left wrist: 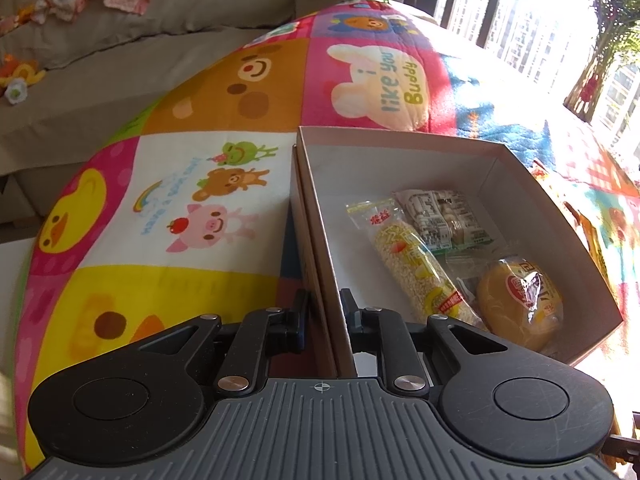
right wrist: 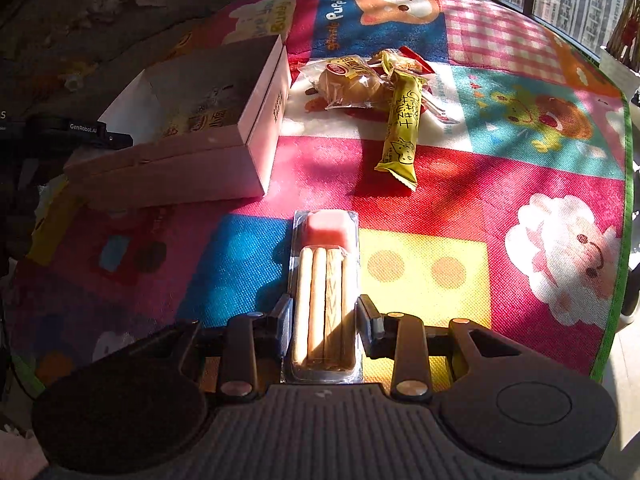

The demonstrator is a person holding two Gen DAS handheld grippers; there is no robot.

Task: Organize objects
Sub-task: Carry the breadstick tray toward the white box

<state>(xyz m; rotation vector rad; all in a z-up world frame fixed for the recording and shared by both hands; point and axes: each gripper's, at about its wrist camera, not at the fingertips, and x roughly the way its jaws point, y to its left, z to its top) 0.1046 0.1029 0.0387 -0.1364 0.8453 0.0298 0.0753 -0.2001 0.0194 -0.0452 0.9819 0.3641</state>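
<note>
Between the right tongs (right wrist: pixel 323 320), clamped on it, sits the biscuit-stick pack (right wrist: pixel 325 288).

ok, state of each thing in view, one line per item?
left tongs: shut on box wall
box: open, three snacks inside
right tongs: shut on biscuit stick pack
biscuit stick pack: sealed, gripped
yellow bar: loose on mat
wrapped bun: loose on mat

Two matching black handheld grippers

The left gripper (left wrist: pixel 324 314) and right gripper (right wrist: pixel 324 322) share ribbed grey bases, round black discs, silver rivets and blue-edged finger pads.
</note>
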